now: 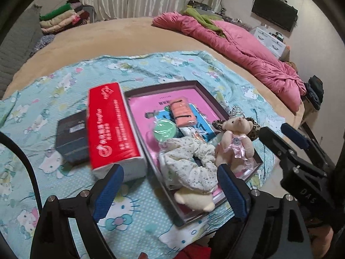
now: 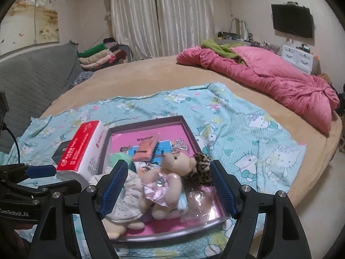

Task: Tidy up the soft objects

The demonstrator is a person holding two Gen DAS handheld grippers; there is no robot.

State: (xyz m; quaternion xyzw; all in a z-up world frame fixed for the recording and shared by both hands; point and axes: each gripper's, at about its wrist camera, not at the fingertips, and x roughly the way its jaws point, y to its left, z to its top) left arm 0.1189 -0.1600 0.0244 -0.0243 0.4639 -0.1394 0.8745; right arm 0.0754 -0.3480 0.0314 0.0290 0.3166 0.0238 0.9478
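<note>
A shallow tray with a pink floor lies on the bed and holds soft items. Among them are a teddy bear in a pink dress, a white floral cloth, a cream plush and a leopard-print scrunchie. A red tissue pack leans at the tray's left side. My left gripper hovers open above the floral cloth and touches nothing. My right gripper stands open around the teddy bear, with both pads clear of it. It also shows at the right as my right gripper.
A dark box lies left of the tissue pack on the cartoon-print sheet. A pink quilt runs along the bed's far right. Folded clothes are stacked at the back left. The bed edge drops off to the right.
</note>
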